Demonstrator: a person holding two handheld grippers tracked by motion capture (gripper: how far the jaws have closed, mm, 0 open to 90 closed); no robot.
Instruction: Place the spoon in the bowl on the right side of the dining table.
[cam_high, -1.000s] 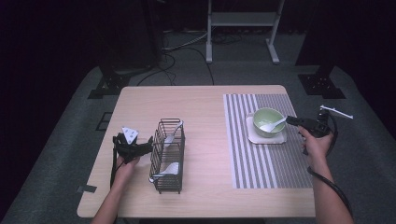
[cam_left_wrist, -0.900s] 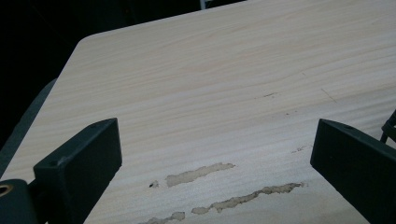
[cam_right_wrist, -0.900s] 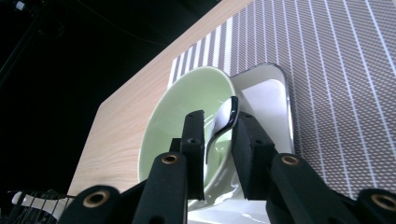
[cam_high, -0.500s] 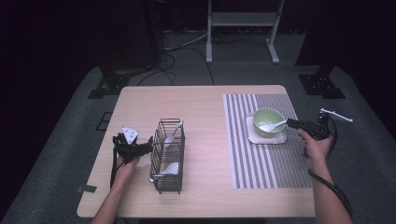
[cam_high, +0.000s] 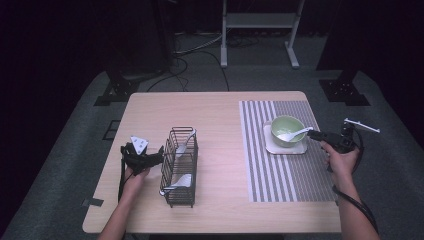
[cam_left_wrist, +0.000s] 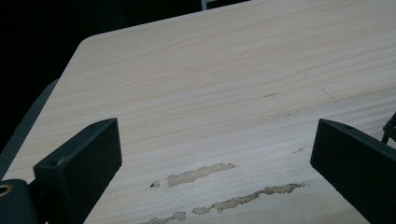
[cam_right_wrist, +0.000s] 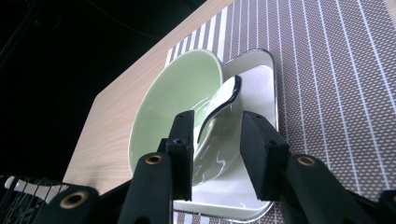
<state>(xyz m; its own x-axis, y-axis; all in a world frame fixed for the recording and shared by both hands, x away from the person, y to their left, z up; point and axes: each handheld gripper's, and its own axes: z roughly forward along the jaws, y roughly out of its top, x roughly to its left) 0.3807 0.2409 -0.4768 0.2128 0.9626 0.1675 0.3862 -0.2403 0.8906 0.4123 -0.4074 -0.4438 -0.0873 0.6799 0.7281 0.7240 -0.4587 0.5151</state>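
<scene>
High view: the right gripper (cam_high: 316, 134) sits at the right edge of the striped placemat (cam_high: 280, 170), its jaws pointing left at the handle tip of a white soup spoon (cam_high: 295, 134). The spoon rests in a pale green bowl (cam_high: 286, 129), which stands on a small square white tray (cam_high: 300, 148), so the handle leans out over the bowl's rim toward the hand. The left gripper (cam_high: 161, 153) lies low on the wooden table (cam_high: 220, 115), just beside a black wire cutlery rack (cam_high: 181, 170) that holds two more white spoons; it looks parked there to steady or wait by the rack rather than to pick anything

Left gripper view: the two black jaws stand wide apart over bare, scuffed tabletop (cam_left_wrist: 224, 93), with nothing between them. A sliver of the rack's wire shows at the right edge

Right gripper view: the jaws stand a moderate way apart and have just been opening. The spoon's handle (cam_right_wrist: 219, 105) runs into the gap between them, but the pads seem clear of it on both sides, so I judge the spoon let go, its weight borne by the bowl (cam_right_wrist: 177, 98). Bowl and tray (cam_right_wrist: 261, 74) look tilted here because the hand is rolled. The rack (cam_right_wrist: 18, 196) shows faintly at lower left. The spoon seems freshly placed, and backing straight off should keep the jaws from knocking the handle
</scene>
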